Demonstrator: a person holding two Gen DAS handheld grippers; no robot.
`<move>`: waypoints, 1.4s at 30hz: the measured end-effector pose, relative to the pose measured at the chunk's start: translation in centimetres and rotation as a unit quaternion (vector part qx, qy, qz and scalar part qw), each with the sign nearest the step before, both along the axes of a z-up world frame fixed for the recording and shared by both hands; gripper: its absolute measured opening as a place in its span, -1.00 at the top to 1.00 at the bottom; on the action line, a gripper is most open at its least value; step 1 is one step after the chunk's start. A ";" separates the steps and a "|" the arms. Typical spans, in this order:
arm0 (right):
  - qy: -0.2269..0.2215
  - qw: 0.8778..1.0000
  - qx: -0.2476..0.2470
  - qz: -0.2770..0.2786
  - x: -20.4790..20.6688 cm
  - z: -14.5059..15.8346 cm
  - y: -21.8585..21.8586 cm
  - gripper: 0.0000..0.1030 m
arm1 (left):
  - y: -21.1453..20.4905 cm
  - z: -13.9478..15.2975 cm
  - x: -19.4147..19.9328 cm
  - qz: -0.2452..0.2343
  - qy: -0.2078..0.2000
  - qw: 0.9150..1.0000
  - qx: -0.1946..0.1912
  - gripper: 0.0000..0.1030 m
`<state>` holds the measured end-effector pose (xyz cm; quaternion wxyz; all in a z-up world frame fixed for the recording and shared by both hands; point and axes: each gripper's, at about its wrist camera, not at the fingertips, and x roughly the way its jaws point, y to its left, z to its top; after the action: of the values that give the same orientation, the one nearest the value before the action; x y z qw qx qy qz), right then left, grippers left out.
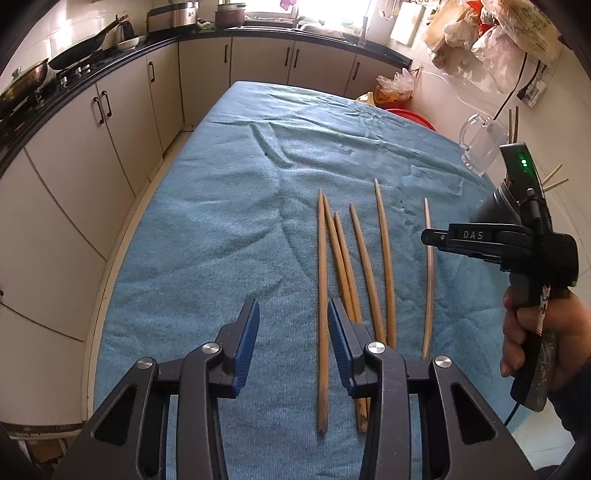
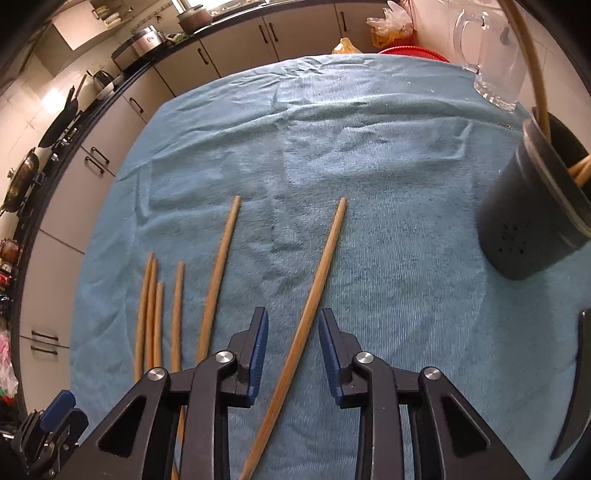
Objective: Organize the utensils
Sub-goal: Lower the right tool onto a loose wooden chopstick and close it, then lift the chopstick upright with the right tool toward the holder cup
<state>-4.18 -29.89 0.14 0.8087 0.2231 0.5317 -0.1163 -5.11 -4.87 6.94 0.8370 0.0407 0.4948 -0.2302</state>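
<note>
Daylight glares from the far window point(image 1: 273, 7); fisheye bends edges, corners dark

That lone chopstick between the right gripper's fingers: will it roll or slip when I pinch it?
The chopstick looks thin, stiff and light, so it should lift easily. The blue towel probably stops rolling. Pinched near its thick end by the right gripper, it may droop or pivot.

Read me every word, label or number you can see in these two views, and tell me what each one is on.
"DAS": pale letters on the black body of the right tongs, seen in the left wrist view.
The tag on the black cord at the wall carries print too small to read.
The bagged packages hanging at the upper right show nothing legible.
The right wrist view shows no text.
</note>
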 end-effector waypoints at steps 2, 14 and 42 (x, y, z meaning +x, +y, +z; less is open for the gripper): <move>0.007 1.000 0.001 0.001 0.3 -0.4 -0.1 0.54 | -0.6 -0.4 0.6 -0.005 0.006 1.000 0.003 0.28; 0.025 1.000 -0.008 0.016 -1.4 -0.8 -1.3 0.79 | -4.6 -3.4 3.7 -0.040 0.030 0.998 0.030 0.39; 0.011 0.999 0.021 0.045 -0.4 0.4 -2.6 0.86 | -6.9 -2.8 7.9 -0.012 -0.002 1.000 0.027 0.88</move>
<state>-4.61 -32.52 0.52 0.8027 0.2143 0.5520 -0.0711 2.80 -11.80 4.16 0.8337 0.0694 0.4988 -0.2263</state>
